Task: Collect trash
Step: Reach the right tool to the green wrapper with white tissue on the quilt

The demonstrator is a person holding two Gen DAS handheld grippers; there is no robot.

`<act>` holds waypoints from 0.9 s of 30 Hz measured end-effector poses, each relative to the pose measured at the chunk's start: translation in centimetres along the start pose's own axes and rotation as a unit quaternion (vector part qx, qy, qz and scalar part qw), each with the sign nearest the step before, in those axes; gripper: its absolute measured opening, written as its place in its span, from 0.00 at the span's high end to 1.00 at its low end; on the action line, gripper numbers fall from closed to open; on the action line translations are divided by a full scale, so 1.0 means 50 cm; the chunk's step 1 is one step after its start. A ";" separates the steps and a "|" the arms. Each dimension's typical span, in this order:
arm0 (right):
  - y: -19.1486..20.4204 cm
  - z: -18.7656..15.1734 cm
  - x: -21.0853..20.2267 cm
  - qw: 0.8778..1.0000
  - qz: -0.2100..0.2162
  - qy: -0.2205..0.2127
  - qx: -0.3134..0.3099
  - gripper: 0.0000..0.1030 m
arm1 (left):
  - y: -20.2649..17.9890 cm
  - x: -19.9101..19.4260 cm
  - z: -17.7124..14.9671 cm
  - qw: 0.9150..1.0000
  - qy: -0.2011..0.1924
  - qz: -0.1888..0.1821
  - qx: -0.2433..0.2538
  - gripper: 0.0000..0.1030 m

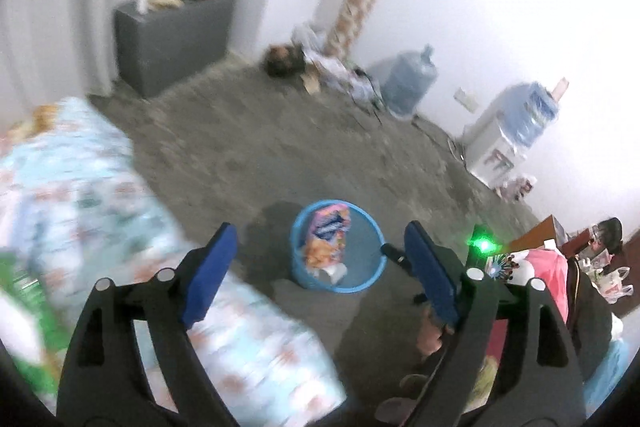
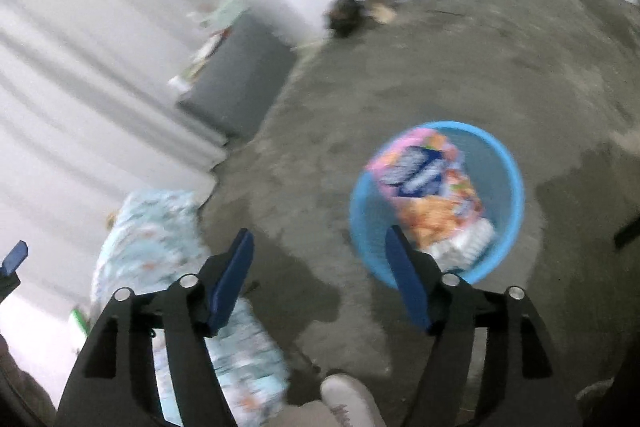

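Both grippers are standing wide apart and gripping nothing. Beyond the left gripper point(image 1: 320, 263), between its jaws, the blue bin point(image 1: 372, 263) is sitting on the floor point(image 1: 280, 147) with a colourful wrapper point(image 1: 326, 233) lying inside. The right gripper point(image 2: 320, 267) is hovering just left of that bin point(image 2: 516, 183), its right jaw overlapping the rim.

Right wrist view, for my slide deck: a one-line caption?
Open right gripper above concrete floor, beside blue bin holding colourful snack bag.
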State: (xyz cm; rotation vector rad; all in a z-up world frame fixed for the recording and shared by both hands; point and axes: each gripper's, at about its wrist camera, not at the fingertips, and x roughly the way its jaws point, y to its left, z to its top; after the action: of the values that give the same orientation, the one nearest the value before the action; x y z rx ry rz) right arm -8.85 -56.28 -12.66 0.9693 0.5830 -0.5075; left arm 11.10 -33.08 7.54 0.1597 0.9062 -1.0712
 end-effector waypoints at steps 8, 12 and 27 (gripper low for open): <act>0.232 -0.066 -0.052 0.986 0.066 0.048 -0.143 0.28 | 0.190 -0.286 -0.177 0.987 -0.079 0.127 -0.059 0.19; 0.336 -0.123 -0.057 0.973 0.115 0.084 -0.181 0.28 | 0.259 -0.372 -0.266 0.975 -0.102 0.166 -0.107 0.19; 0.598 -0.277 0.065 0.932 0.211 0.225 -0.191 0.28 | 0.357 -0.478 -0.423 0.952 -0.162 0.226 -0.127 0.19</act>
State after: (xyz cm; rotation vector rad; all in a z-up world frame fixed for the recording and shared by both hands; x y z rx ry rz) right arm 9.38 -30.53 -2.66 0.8022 0.8201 0.2212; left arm 9.64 3.40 5.52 -0.0257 0.6565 -0.5280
